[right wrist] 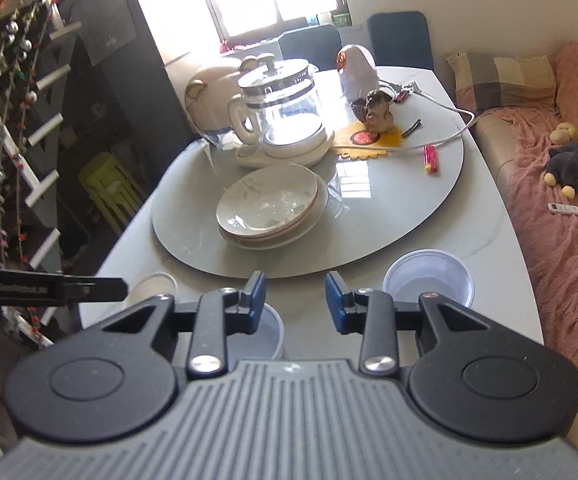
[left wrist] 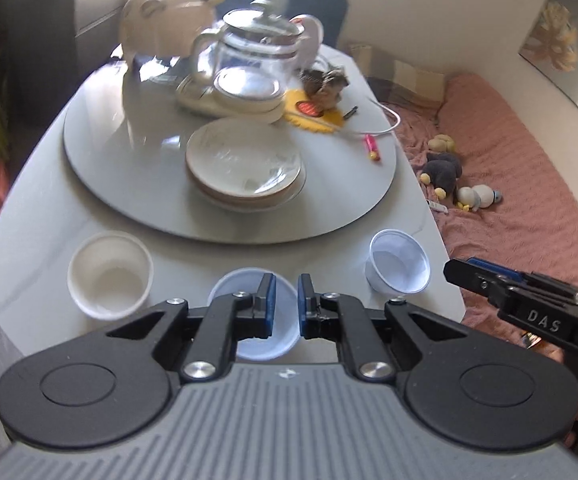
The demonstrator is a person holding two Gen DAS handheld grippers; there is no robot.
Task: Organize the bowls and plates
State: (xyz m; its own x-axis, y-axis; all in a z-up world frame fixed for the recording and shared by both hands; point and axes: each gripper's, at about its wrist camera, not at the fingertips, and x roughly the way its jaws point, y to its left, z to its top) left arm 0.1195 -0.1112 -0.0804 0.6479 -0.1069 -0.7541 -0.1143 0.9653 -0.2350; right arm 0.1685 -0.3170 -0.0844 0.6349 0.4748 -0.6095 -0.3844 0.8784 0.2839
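A stack of cream plates [left wrist: 244,164] [right wrist: 271,205] sits on the grey turntable [left wrist: 129,152] [right wrist: 389,216]. Three plastic bowls stand along the near table edge: a white one [left wrist: 109,274] [right wrist: 151,285] on the left, a translucent one [left wrist: 255,340] [right wrist: 267,334] in the middle, a bluish one [left wrist: 399,262] [right wrist: 429,280] on the right. My left gripper [left wrist: 286,302] hovers over the middle bowl, jaws narrowly apart and empty. My right gripper [right wrist: 295,300] is open and empty above the table between the middle and right bowls; it also shows in the left wrist view [left wrist: 529,300].
A glass kettle [left wrist: 249,64] [right wrist: 281,108], a cream bear-shaped jar [left wrist: 165,20] [right wrist: 213,96], a figurine on a yellow mat [left wrist: 325,88] [right wrist: 375,112], a cable and a red lighter [right wrist: 431,158] stand on the turntable's far side. A pink-covered sofa [right wrist: 569,240] lies to the right.
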